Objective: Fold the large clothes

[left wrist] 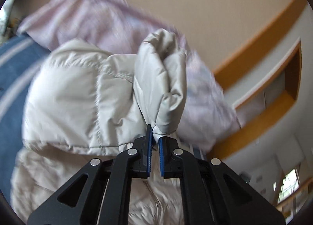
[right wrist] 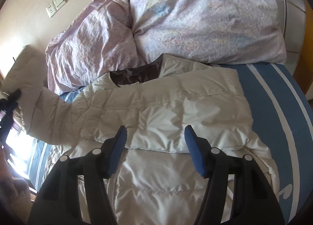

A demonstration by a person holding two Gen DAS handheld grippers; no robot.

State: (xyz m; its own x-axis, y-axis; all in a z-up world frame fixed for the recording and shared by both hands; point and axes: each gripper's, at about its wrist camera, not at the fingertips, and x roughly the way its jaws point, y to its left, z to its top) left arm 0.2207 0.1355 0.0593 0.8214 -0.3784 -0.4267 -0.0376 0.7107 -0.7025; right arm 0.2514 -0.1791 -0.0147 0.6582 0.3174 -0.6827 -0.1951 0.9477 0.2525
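Observation:
A cream puffer jacket [right wrist: 176, 111] lies on the bed, its brown lining showing at the collar [right wrist: 135, 75]. My left gripper [left wrist: 155, 137] is shut on the end of the jacket's sleeve [left wrist: 162, 80] and holds it raised above the jacket body [left wrist: 68, 98]. In the right wrist view that lifted sleeve [right wrist: 45, 111] stretches off to the left, where the left gripper [right wrist: 13, 95] shows dark and small. My right gripper [right wrist: 154, 141] is open and empty, hovering just above the middle of the jacket.
A crumpled pink duvet [right wrist: 185, 20] is piled at the back of the bed. The blue sheet with white stripes [right wrist: 273, 98] shows at the right. A wall with a switch and socket [right wrist: 55, 6] is behind. A window [right wrist: 17, 146] is at the left.

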